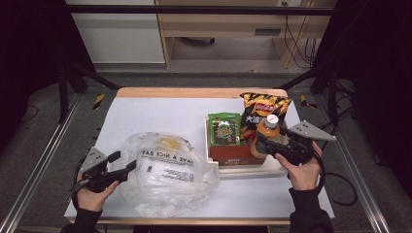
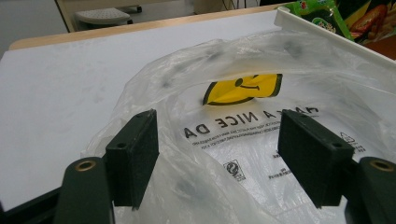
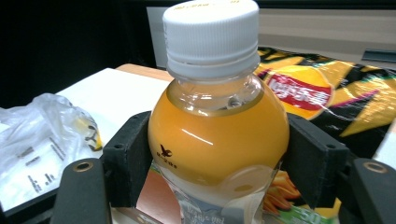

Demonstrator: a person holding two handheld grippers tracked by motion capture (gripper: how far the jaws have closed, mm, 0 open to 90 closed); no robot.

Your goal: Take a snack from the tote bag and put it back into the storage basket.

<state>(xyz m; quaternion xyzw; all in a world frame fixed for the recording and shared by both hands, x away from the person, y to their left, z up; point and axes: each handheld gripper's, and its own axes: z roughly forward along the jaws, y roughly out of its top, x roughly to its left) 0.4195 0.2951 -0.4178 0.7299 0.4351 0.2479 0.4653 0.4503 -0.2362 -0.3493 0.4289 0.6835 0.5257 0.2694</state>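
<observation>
White surface (image 1: 160, 114) is carrying a crumpled plastic bag (image 1: 165, 172) and a tray (image 1: 252, 171) of snacks. Left tool (image 1: 122, 164) is sitting wide at the bag's edge. Right tool (image 1: 262, 141) is gripping the orange juice bottle (image 1: 268, 133) upright over the tray

The bottle (image 3: 218, 126) holds orange liquid under a white cap (image 3: 211, 32). The bag (image 1: 163, 170) is clear plastic with a yellow smiley and black lettering. The chips (image 1: 262, 109) are yellow, black and red; the packet (image 1: 224, 128) is green; the tray (image 1: 245, 170) is white.
</observation>
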